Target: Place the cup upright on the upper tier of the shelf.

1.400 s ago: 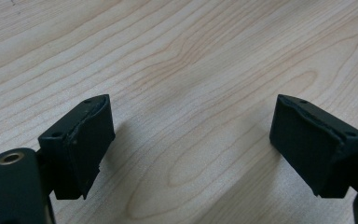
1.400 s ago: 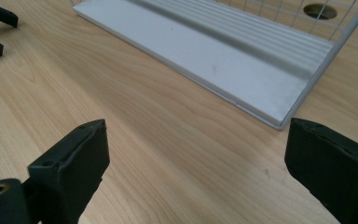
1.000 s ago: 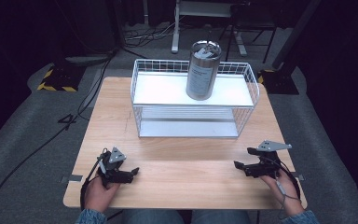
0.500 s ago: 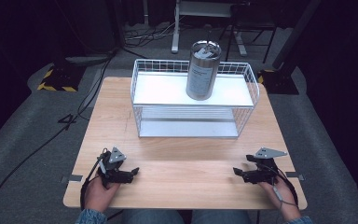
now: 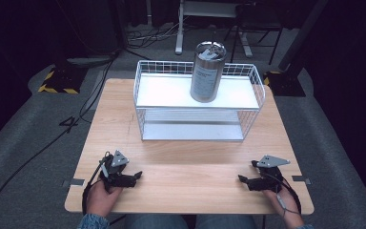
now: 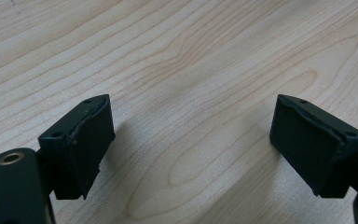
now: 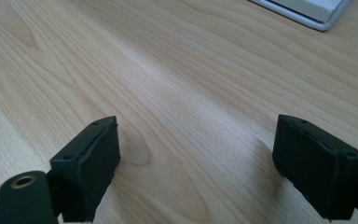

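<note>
Jaws of left gripper (image 6: 191, 135) and right gripper (image 7: 196, 149) apart above table (image 6: 191, 46)

Light wood desk (image 5: 190, 188) sitting on grey carpet floor (image 5: 24, 191). Black cable (image 5: 43, 149) snakes across the left side, a yellow-black striped plate (image 5: 57, 88) sits upper left, and white stand legs (image 5: 178, 28) with tangled cords are top center in the dark.
</note>
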Demonstrator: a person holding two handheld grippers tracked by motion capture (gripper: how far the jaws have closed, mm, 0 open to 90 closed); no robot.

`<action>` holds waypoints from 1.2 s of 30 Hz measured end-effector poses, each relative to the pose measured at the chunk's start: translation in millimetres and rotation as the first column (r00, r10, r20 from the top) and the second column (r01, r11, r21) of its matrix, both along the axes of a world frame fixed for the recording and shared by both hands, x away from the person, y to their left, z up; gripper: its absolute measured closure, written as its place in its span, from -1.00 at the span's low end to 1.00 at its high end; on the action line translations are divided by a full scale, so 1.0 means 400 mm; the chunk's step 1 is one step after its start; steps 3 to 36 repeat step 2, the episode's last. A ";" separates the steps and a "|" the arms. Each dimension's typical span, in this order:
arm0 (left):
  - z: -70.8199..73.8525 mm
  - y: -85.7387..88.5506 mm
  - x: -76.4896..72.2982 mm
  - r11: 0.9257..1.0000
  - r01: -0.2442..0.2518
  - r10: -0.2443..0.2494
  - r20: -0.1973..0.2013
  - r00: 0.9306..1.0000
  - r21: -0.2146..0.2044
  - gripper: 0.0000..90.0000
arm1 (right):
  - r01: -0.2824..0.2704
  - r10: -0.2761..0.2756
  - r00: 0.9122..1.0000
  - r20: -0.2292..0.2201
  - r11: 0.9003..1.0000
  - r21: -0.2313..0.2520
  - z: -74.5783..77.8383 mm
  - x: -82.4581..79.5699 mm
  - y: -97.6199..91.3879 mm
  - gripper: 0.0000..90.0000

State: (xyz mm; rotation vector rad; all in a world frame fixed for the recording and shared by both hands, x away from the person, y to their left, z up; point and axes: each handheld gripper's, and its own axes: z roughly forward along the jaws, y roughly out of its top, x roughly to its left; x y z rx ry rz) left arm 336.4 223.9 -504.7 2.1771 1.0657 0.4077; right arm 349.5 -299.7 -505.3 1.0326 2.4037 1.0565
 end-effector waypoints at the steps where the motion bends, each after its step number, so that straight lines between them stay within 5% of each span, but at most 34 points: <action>1: -0.001 0.000 0.000 1.000 -0.002 0.002 0.004 1.000 -0.001 -0.68 | 0.000 0.000 1.000 0.000 1.000 -0.004 0.000 -0.003 -0.004 -0.66; 36: 0.000 0.000 0.000 1.000 0.000 0.000 0.001 1.000 0.000 -0.68 | 0.004 -0.004 1.000 0.001 1.000 -0.003 0.000 -0.004 -0.007 -0.66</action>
